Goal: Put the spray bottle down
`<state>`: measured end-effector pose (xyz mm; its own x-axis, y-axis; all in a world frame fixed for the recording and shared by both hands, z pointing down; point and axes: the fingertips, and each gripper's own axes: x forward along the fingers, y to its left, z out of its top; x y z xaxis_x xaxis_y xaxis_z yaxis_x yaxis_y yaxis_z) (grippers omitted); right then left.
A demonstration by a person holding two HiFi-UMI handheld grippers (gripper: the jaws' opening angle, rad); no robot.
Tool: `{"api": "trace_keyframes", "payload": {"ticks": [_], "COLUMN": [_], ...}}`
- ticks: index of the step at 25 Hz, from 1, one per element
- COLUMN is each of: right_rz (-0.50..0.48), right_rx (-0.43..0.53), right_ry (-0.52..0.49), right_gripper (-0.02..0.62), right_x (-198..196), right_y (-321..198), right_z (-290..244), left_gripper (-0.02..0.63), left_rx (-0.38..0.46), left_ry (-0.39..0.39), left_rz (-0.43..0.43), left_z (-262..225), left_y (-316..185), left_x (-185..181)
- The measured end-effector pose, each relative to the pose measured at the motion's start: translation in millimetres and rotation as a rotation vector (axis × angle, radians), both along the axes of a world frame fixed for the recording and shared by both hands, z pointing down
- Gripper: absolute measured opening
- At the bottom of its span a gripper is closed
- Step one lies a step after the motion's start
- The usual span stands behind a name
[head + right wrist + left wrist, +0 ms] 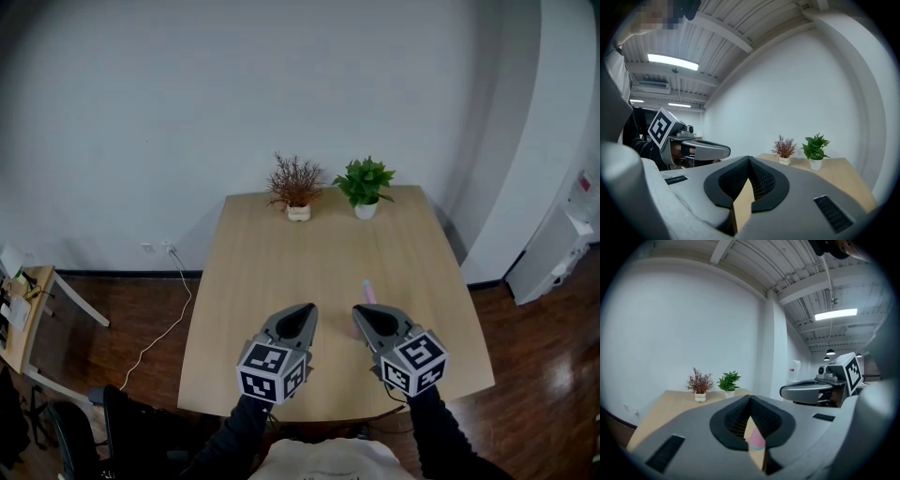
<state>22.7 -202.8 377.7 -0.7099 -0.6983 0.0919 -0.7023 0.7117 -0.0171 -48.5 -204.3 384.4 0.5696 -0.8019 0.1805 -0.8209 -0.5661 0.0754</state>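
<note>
A small pink spray bottle (368, 292) stands on the wooden table (272, 272), just beyond the tip of my right gripper (360, 314) and apart from it. My left gripper (306, 314) hovers beside it over the table's near half. Both pairs of jaws meet at the tips with nothing held. In the left gripper view, the pink bottle (756, 439) shows through the hollow behind the shut tips of the left gripper (750, 398), and the right gripper (806, 392) is to the right. In the right gripper view, the right gripper (749, 159) is shut and the left gripper (704, 150) is alongside.
Two potted plants stand at the table's far edge, a reddish dry one (295, 187) and a green one (364, 185). A white cable (164, 328) runs over the dark floor on the left. A white appliance (562, 246) stands at the right wall.
</note>
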Motion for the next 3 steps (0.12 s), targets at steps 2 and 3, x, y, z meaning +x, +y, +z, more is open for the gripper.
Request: {"api": "trace_keyframes", "payload": {"ticks": [2,3], "right_rz": [-0.001,-0.002], "right_rx": [-0.002,-0.002], "right_ry": [0.002,0.002], "right_gripper": [0.000,0.000], "right_x": [0.0,0.1], "right_y": [0.2,0.3], "right_z": [1.1,1.6], "left_gripper": [0.006,0.006], "left_rx": [-0.001,-0.001], "left_ry": [0.000,0.000], "left_rz": [-0.001,-0.001], "left_z": [0.6,0.8], "left_y": [0.3,0.5], "left_x": [0.1,0.1]}}
